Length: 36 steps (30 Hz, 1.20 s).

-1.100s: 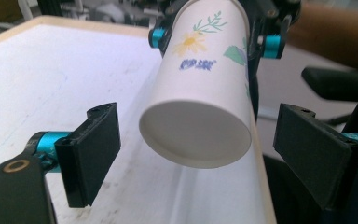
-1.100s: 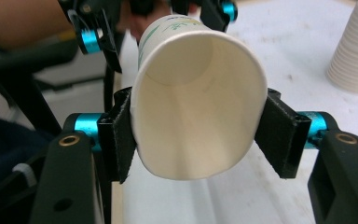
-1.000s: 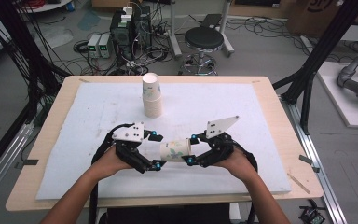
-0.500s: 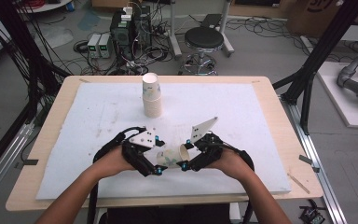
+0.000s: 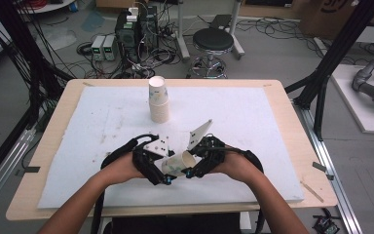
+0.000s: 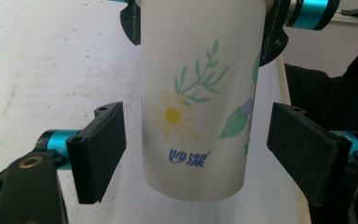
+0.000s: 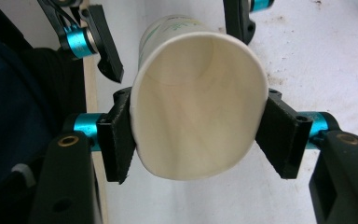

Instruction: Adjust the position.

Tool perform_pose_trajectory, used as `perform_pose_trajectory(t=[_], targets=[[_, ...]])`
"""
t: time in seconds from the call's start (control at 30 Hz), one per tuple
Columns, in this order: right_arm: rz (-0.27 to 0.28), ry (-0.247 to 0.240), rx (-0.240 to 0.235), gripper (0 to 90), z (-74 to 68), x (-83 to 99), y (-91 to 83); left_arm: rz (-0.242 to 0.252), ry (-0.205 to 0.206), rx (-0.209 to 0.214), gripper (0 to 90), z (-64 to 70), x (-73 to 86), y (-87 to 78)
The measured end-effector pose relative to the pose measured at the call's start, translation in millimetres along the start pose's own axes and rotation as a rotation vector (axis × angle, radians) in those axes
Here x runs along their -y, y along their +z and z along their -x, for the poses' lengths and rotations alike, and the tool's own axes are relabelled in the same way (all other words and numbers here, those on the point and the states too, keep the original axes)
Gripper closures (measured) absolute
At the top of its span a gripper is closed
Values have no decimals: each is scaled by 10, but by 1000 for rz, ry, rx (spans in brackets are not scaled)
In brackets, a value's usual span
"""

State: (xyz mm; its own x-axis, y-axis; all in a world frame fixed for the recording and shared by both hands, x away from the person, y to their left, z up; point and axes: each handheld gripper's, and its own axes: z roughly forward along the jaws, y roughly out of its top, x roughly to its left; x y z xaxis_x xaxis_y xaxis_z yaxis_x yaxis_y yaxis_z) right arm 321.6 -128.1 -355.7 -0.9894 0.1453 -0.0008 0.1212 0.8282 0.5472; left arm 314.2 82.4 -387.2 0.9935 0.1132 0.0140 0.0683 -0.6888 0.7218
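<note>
Cup (image 6: 200, 102) printed "妙潔", in right tool (image 7: 198, 135).

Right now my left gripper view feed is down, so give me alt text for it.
A white paper cup printed with a daisy and green leaves hangs base-first between the left gripper, whose black jaws stand open with a gap on each side. The right gripper's jaws pinch the cup near its far rim, above the white table cover.

Near the table's front edge, the right gripper (image 5: 191, 168) clamps a paper cup (image 5: 177, 163); the left gripper (image 5: 161, 171), jaws spread, flanks its base.
</note>
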Motion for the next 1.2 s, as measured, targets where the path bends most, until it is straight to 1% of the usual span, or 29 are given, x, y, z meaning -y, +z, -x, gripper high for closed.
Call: perform_pose_trajectory(t=[0.03, 0.13, 0.23, 0.3, 0.33, 0.4, 0.53, 0.7, 0.73, 0.77, 0.8, 0.83, 0.87, 0.9, 0.93, 0.97, 1.0, 1.03, 1.1, 1.13, 1.2], targets=[[-16, -13, 5, 357, -3, -25, 4, -4, -2, 4, 207, -1, -4, 6], [-67, -28, 18, 357, -28, -90, 18, -12, 0, 9, 221, -8, -19, 25], [-95, -37, 15, 357, -39, -137, 33, -12, 0, 23, 255, -14, -26, 39], [-106, -43, 12, 357, -48, -158, 42, -15, 5, 34, 299, -18, -24, 44], [-109, -47, 9, 357, -54, -170, 46, -12, 5, 37, 331, -15, -24, 45], [-113, -48, 6, 357, -68, -183, 52, -13, 10, 41, 368, -14, -24, 43], [-116, -55, 7, 358, -79, -196, 64, -17, 18, 47, 373, -20, -20, 45], [-110, -68, -2, 350, -78, -196, 61, -9, 15, 52, 374, -16, -20, 56], [-102, -67, -1, 332, -74, -191, 60, 5, 4, 51, 372, -15, -13, 57], [-88, -60, 1, 317, -69, -184, 56, 22, -3, 52, 369, -20, -2, 56], [-70, -49, -1, 297, -59, -174, 47, 28, -2, 50, 368, -24, 5, 50], [-54, -44, -6, 265, -53, -165, 37, 47, -13, 49, 368, -25, 16, 50], [-10, -45, -11, 216, -41, -149, 28, 51, -16, 44, 365, -30, 26, 45], [29, -18, 0, 194, -44, -133, 0, 61, -21, 41, 362, -36, 37, 38], [63, -3, 15, 194, -38, -117, -31, 70, -31, 38, 358, -37, 46, 32], [85, 9, 15, 194, -36, -102, -55, 83, -40, 32, 358, -44, 65, 21], [122, 28, 30, 194, -35, -74, -100, 88, -44, 28, 352, -50, 77, 13], [147, 37, 37, 194, -29, -54, -128, 99, -55, 22, 350, -56, 99, 0], [220, 67, 53, 194, -16, 23, -211, 129, -78, 4, 342, -69, 147, -26], [256, 89, 72, 194, -10, 73, -256, 138, -88, -3, 339, -75, 171, -41], [306, 117, 110, 194, 2, 162, -324, 165, -103, -18, 339, -81, 216, -65]])
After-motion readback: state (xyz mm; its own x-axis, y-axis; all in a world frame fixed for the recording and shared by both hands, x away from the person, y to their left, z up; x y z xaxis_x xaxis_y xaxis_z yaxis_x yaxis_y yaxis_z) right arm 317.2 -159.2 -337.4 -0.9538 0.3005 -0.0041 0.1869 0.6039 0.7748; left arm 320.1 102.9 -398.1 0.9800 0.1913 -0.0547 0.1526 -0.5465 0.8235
